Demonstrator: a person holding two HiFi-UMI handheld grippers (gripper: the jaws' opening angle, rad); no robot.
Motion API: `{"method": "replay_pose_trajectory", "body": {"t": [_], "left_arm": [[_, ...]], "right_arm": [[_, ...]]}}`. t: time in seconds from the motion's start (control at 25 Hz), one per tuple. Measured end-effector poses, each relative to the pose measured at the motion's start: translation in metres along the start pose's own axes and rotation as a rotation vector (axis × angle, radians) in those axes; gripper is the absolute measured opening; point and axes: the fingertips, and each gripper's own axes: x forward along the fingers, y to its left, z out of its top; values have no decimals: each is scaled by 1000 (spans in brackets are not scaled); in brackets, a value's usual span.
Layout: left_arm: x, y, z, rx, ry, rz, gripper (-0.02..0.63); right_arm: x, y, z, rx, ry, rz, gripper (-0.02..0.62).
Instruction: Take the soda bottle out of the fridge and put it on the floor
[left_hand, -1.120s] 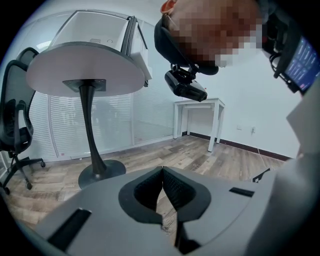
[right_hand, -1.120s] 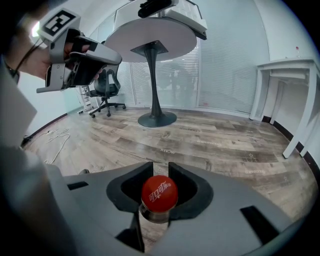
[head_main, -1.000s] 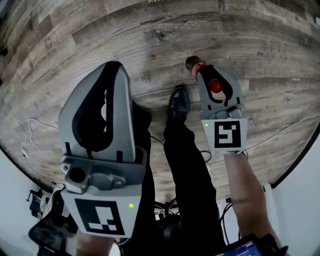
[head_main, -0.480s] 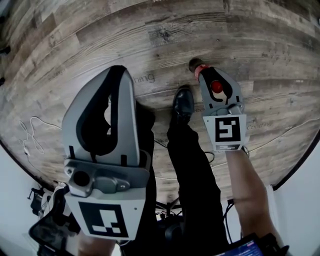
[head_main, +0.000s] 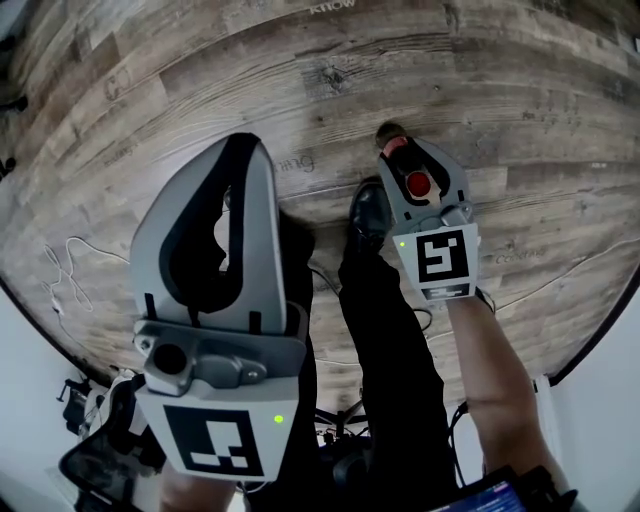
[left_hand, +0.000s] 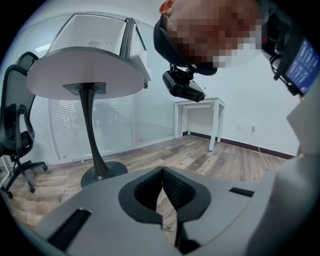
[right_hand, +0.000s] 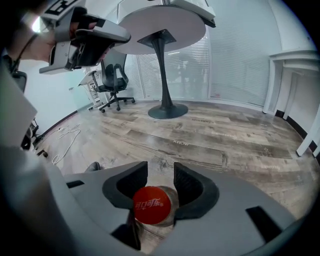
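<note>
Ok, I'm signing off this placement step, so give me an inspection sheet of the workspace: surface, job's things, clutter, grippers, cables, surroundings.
surface: wood-plank floor.
job's things: soda bottle, red cap up, upright, seemingly standing on the floor.
clutter: nothing seen.
grippers: left hand-held gripper shut, nothing between its jaws; right hand-held gripper down by the floor, jaws have just been opening, bottle's cap between them, pads not pressing.
cables: white cable lying loose on the floor to the person's left.
surroundings: round pedestal table, office chair, person's black shoe beside the bottle.
</note>
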Motion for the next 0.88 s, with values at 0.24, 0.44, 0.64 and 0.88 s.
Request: {"method": "replay_pose_trajectory", "body": {"t": [0.24, 0.44, 0.64, 0.88], "left_arm": [[-7, 0, 12, 2, -12, 5, 15], [-15, -3, 25, -6, -29, 7, 15], [-28, -12, 60, -12, -70, -6, 16], [-50, -15, 135, -33, -145, 4, 15]], "right_arm": [[1, 9, 4, -11, 0, 25, 183], [-14, 10, 29, -59, -45, 27, 183], [-43, 1, 76, -95, -112, -7, 178], [-109, -14, 182, -120, -274, -68, 166]]}}
